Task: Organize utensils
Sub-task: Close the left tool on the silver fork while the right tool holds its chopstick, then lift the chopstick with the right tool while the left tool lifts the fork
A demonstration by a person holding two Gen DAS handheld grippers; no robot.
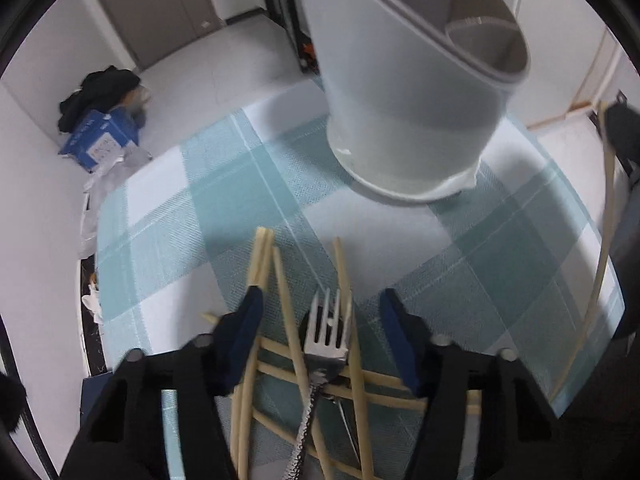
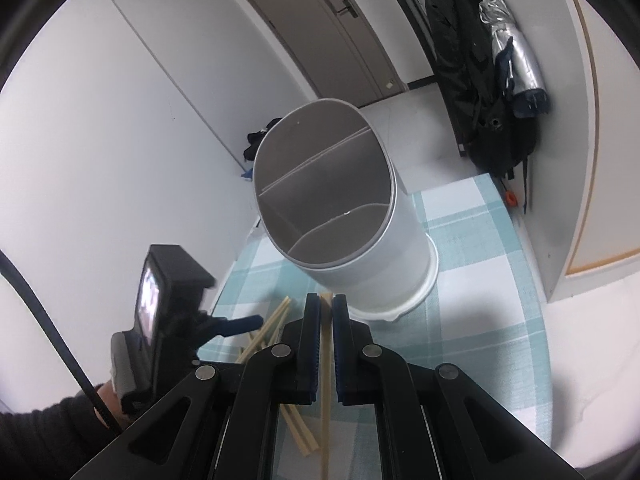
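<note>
Bench [image 1: 168, 208] under checked cloth carries a white divided holder [image 1: 408, 120] at twelve o'clock. Crossed chopsticks [image 1: 360, 360] and a fork [image 1: 326, 332] lie between the left gripper [image 1: 320, 316] fingers, parted, not touching them. Right gripper [image 2: 326, 308] fingers are clenched on one chopstick [image 2: 325, 400].

Utensil holder [image 1: 412, 120]: top cut off by the upper edge in the left wrist view; compartment floors unseen in either view.
Fork [image 1: 326, 336]: handle end cut off by the lower edge; part of the handle is crossed by chopsticks [image 1: 256, 320].
Chopstick [image 2: 325, 380] between the right gripper [image 2: 326, 306] pads: lower end cut off, middle masked by the fingers.
Blue box [image 1: 102, 142]: print too small to be read; partly covered by dark cloth [image 1: 100, 88].
</note>
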